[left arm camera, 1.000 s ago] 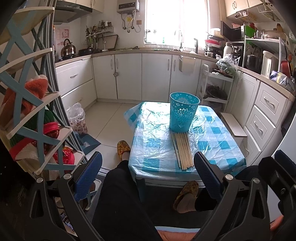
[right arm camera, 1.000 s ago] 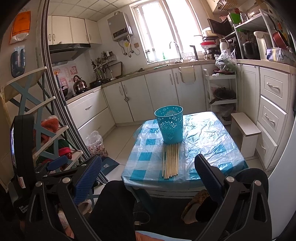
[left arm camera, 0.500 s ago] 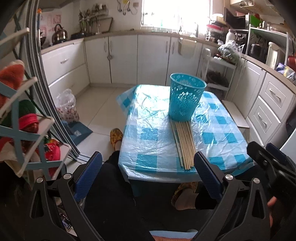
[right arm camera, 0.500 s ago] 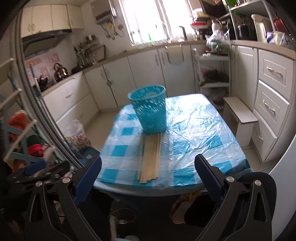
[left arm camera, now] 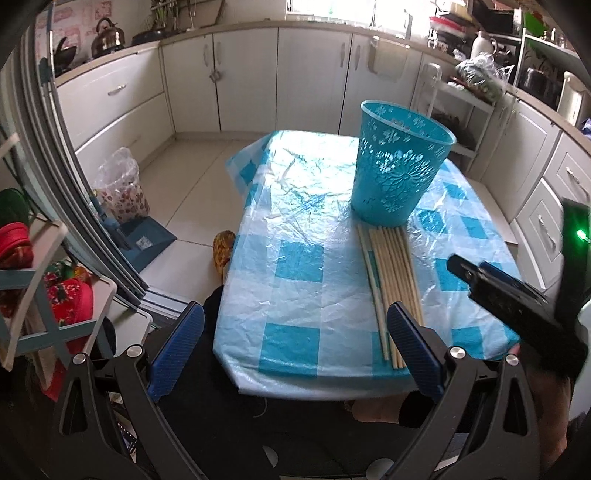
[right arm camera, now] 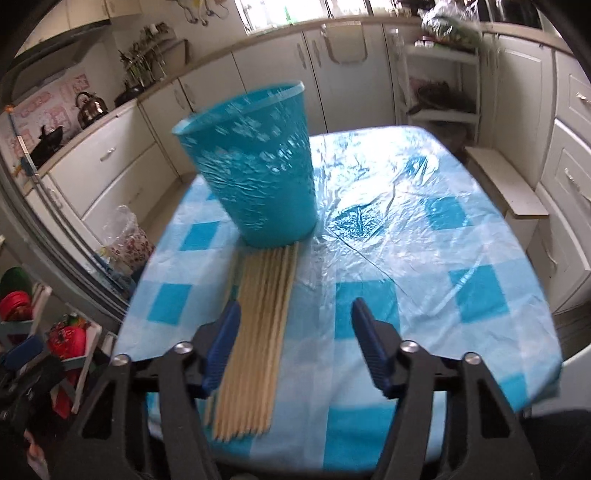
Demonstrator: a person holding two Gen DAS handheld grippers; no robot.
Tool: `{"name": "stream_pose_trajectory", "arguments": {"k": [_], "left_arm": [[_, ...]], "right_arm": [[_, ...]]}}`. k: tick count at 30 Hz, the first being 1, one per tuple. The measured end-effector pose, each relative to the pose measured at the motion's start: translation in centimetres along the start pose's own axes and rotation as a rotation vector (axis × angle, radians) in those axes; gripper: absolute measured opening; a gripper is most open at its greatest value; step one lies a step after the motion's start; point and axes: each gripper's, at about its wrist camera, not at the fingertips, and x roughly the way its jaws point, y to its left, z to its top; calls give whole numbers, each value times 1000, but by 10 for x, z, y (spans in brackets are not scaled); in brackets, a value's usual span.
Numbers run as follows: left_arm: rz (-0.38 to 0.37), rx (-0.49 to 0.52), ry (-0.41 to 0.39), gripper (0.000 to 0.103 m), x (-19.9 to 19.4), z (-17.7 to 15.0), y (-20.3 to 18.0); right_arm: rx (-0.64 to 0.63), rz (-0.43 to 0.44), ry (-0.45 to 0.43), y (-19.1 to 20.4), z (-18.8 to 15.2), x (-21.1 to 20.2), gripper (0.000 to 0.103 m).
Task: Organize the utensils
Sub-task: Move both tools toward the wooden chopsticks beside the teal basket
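Blue-padded, the right hand-held gripper (right arm camera: 295,347) is closing over the tabletop's (right arm camera: 424,258) near edge with nothing yet pinched, its left pad beside the wooden chopsticks (right arm camera: 258,332); the left hand-held gripper (left arm camera: 295,354) is spread wide and empty. All the chopsticks lie in a flat row running from that edge to the foot of the teal basket (right arm camera: 255,166), which stands mid-tabletop; none appears to be in it yet, so the sorting looks barely begun.

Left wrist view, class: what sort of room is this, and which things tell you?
Most likely a home kitchen: a kettle stands on the counter, white cupboards run along the walls, and a small table holds chopsticks beside a blue basket.
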Motion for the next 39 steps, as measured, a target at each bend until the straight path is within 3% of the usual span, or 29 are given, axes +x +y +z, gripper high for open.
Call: {"name": "stream_pose_trajectory", "arguments": {"k": [5,12,19,25,28,31,39], "left_arm": [[-2,-13,46,95,29,9,0],[19,-6,65,95,62,23,-2],[-55,-12,88,95,99,40,-15],[-84,-2,120,95,140,52,-40],[-49,30,123,94,156,57,-53],[-16,52,140,86,172,60,-61],[31,123,161,80,191,60,-77]], "right_arm": [[-3,13,58,-2,16,43,36],[-91,-21,102,7,27,77,26],[-223,-57,119,7,33,84,9],[-303,-28,164,0,35,80,9],[-269,2,157,-7,34,80,9],[-231,37,156,-14,31,80,9],[-221,61,159,-14,32,80,9]]}}
